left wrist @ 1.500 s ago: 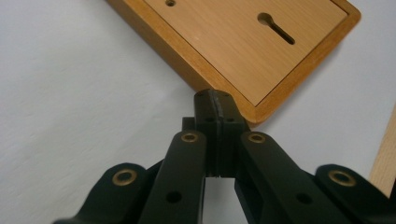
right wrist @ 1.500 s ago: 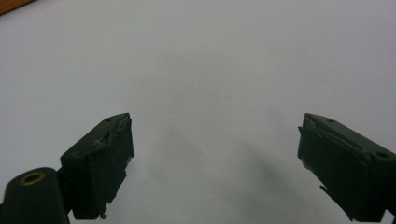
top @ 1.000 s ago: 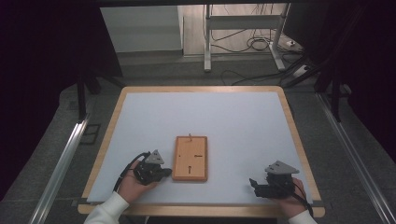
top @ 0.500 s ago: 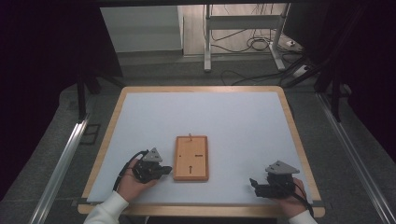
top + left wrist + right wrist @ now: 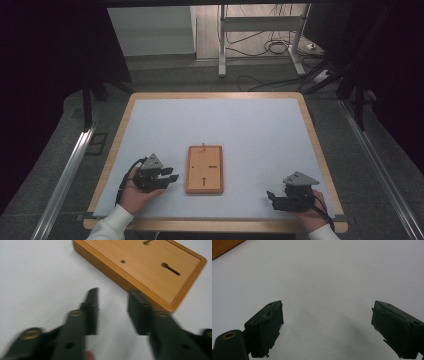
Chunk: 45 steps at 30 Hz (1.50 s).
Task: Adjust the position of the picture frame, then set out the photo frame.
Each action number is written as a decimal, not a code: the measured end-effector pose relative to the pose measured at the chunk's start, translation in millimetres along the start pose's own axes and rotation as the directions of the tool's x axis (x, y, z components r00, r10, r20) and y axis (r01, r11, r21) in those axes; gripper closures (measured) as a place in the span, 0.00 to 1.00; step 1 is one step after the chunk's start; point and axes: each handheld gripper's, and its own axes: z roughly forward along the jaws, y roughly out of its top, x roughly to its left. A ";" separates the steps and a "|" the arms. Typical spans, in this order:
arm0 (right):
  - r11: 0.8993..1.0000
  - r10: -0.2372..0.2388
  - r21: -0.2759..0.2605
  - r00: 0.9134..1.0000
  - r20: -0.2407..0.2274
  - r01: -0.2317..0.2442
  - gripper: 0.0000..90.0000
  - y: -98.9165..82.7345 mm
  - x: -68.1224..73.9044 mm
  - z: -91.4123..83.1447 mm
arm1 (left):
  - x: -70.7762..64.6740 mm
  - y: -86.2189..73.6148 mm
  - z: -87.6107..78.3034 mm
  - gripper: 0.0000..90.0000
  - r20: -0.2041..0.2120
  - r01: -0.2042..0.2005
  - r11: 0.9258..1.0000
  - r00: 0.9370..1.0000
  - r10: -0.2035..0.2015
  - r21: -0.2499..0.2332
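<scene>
A flat wooden board point(image 5: 205, 169) with two slots and a small hole lies on the white table top, near its front. A short peg stands at the board's far edge. My left gripper point(image 5: 173, 176) rests on the table just left of the board, pointing at its side. In the left gripper view my left gripper point(image 5: 113, 293) has just been opening; its jaws stand apart with nothing between them, close to the board point(image 5: 150, 262). My right gripper point(image 5: 270, 198) lies at the front right, wide open over bare table point(image 5: 327, 305). A corner of the board point(image 5: 222, 246) shows far off.
The table point(image 5: 300, 130) has a white top inside a wooden rim. Metal rails point(image 5: 65, 175) run along both sides at floor level. Beyond the far edge stand a rack's legs point(image 5: 221, 45) and loose cables point(image 5: 272, 47) on the floor.
The left gripper's jaws have parted from shut to open, and the hand has shifted slightly beside the board. The right gripper and the board have stayed put.
</scene>
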 end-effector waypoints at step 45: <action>0.997 -0.054 -0.047 0.998 -0.033 0.053 0.12 2.4 12.5 -2.5 | 5.3 84.5 63.2 0.44 0.052 -0.109 0.989 0.992 0.114 -0.098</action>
